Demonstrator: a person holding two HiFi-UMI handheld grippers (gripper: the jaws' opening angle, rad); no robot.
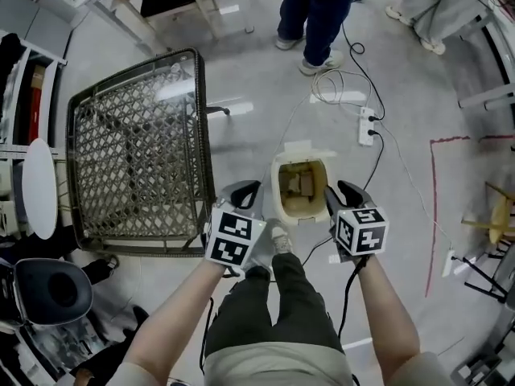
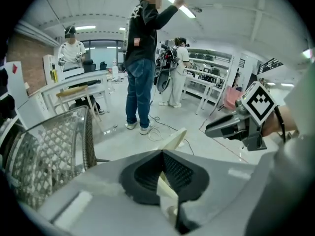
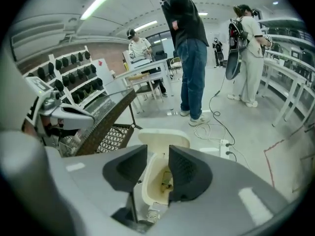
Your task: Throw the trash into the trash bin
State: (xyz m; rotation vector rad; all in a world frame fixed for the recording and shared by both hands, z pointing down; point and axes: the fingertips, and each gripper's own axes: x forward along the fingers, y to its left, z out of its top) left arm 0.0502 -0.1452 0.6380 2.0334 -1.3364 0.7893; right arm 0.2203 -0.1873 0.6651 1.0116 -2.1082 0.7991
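A cream trash bin [image 1: 288, 207] stands on the floor with its lid flipped back, right in front of my feet. Brownish trash [image 1: 302, 183] lies inside it. My left gripper [image 1: 246, 191] hangs at the bin's left side with its jaws together and nothing gripped; in its own view [image 2: 163, 156] only the raised lid [image 2: 175, 137] shows past them. My right gripper [image 1: 341, 191] hangs at the bin's right side. In its own view [image 3: 157, 152] the jaws stand apart with nothing between them, and the bin's inside [image 3: 156, 178] with the trash [image 3: 168, 183] shows through the gap.
A dark wicker table [image 1: 137, 151] stands to the left of the bin. A person's legs [image 1: 318, 14] are beyond it, and a white power strip [image 1: 367, 125] with cables lies to the right. Red tape [image 1: 434, 207] marks the floor. My own shoe [image 1: 278, 236] is at the bin's foot.
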